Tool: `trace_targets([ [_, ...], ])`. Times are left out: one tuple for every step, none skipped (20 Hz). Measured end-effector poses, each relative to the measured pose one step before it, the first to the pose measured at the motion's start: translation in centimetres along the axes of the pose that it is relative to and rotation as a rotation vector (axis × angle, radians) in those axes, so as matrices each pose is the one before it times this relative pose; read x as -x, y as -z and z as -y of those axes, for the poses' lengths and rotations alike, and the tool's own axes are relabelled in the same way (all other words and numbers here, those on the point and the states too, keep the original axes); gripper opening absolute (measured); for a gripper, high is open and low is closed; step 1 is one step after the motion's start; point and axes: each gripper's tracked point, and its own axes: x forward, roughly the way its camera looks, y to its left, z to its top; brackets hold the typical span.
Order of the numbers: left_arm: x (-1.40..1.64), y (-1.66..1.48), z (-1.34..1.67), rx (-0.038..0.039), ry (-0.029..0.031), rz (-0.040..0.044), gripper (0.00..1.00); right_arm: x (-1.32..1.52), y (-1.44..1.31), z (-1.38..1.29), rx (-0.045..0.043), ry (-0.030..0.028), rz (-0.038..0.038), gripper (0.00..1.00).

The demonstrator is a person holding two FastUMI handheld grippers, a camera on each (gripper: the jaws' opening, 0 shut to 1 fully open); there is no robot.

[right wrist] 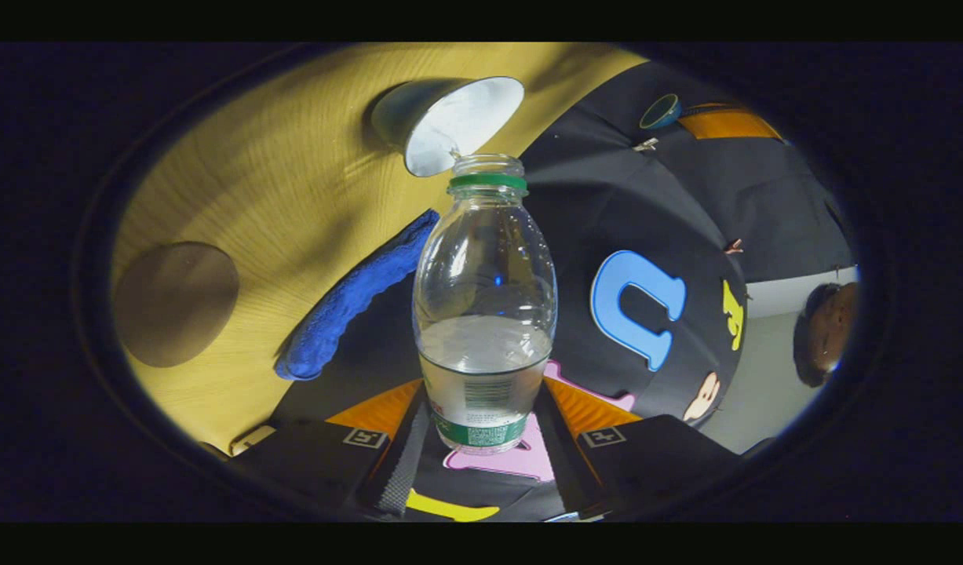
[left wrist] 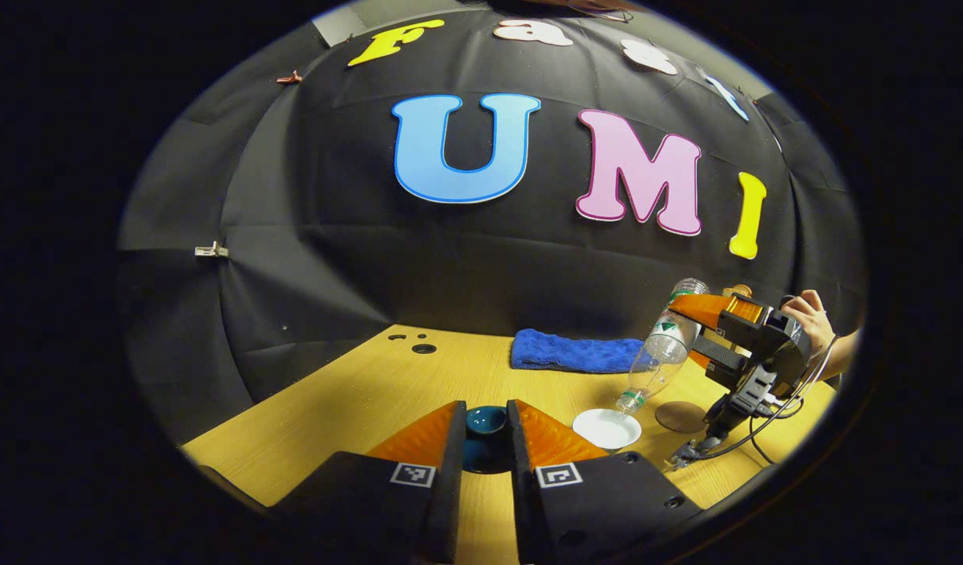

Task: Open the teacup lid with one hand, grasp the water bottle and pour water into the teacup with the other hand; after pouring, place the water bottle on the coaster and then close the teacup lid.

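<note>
- Left claw [left wrist: 485,439] closed on the dark teal teacup lid [left wrist: 486,421], held clear above the tabletop [left wrist: 355,400], both fingers pressing its sides.
- Right claw [right wrist: 485,428] clamped on the lower body of the water bottle [right wrist: 485,314], around the label band; seen from the left gripper view as the right claw [left wrist: 705,333] with a hand [left wrist: 807,314] behind it, well to the right.
- Water bottle [left wrist: 660,353] tipped neck-down, uncapped mouth just above the white teacup [left wrist: 607,428]; in the right gripper view the mouth sits at the rim of the teacup [right wrist: 461,122].
- Likely step: pouring in progress; water pooled in the lower part of the bottle, whether any is leaving the mouth cannot be told.
- Round brown coaster [left wrist: 680,416] just beside the teacup, bare, waiting for the bottle; also seen as the coaster [right wrist: 175,302] in the right gripper view.
- Blue cloth [left wrist: 575,351] lying farther back on the tabletop, apart from the cup.
- Handling, as a judgement: thin clear plastic bottle, light and partly filled, likely to dent under a hard squeeze and to shift weight as water runs forward; best held low on the label band, as now.
- Lid probably ceramic, smooth and breakable; firm but gentle pinch across its sides.
- Teacup small and light; risk of nudging it with the bottle neck.
</note>
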Motion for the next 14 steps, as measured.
trace_targets([
  [-0.052,0.103,0.011,0.00261,0.00125,-0.00114,0.32,0.105,-0.207,0.008,0.00878,0.00743,0.0169,0.74],
  [0.094,0.01,-0.022,0.002,0.0005,-0.00155,0.33,-0.11,0.019,0.073,0.01803,0.01019,0.01454,0.74],
  [0.013,-0.01,0.016,0.00146,-0.00065,-0.00081,0.29,-0.444,0.129,0.304,0.00792,0.00322,0.0027,0.74],
  [0.077,0.0,0.012,0.00168,-0.00016,-0.00167,0.32,-0.092,-0.011,0.218,0.00127,-0.00168,0.00011,0.74],
  [-0.019,0.096,-0.066,0.00166,-0.00053,-0.00024,0.32,-0.064,0.022,0.058,0.00396,0.00069,-0.00645,0.74],
  [-0.036,-0.079,-0.074,-0.00052,-0.00198,-0.00069,0.32,0.088,-0.013,-0.12,-0.00552,-0.00496,-0.00349,0.74],
  [0.068,0.003,0.018,-0.0001,-0.00111,-0.00045,0.32,-0.014,-0.007,-0.157,-0.00779,-0.00493,-0.00669,0.74],
  [-0.023,-0.138,0.016,0.00037,-0.00137,0.00087,0.32,0.078,0.045,-0.334,-0.02871,-0.02025,-0.00571,0.73],
  [-0.088,-0.042,0.029,-0.00025,-0.00123,0.00259,0.36,-0.05,0.258,-0.452,-0.03931,-0.02417,-0.01162,0.74],
  [0.03,-0.101,0.056,-0.00073,-0.0005,0.00048,0.32,0.123,0.19,-0.574,-0.05661,-0.02817,-0.01467,0.74],
  [-0.089,-0.315,0.063,-0.00018,-0.0003,0.00013,0.32,0.135,0.349,-0.604,-0.09142,-0.0251,-0.02778,0.74],
  [-0.136,0.043,0.054,0.00008,-0.00129,-0.00027,0.32,0.141,0.196,-0.61,-0.07673,-0.02004,-0.02644,0.74],
  [0.006,0.153,0.044,-0.00092,-0.00056,-0.00007,0.32,0.33,0.234,-0.644,-0.08134,-0.02608,-0.01974,0.75],
  [-0.117,-0.1,0.068,-0.00354,-0.00214,0.00079,0.32,0.294,-0.182,-0.027,-0.0828,-0.03105,-0.01277,0.74],
])
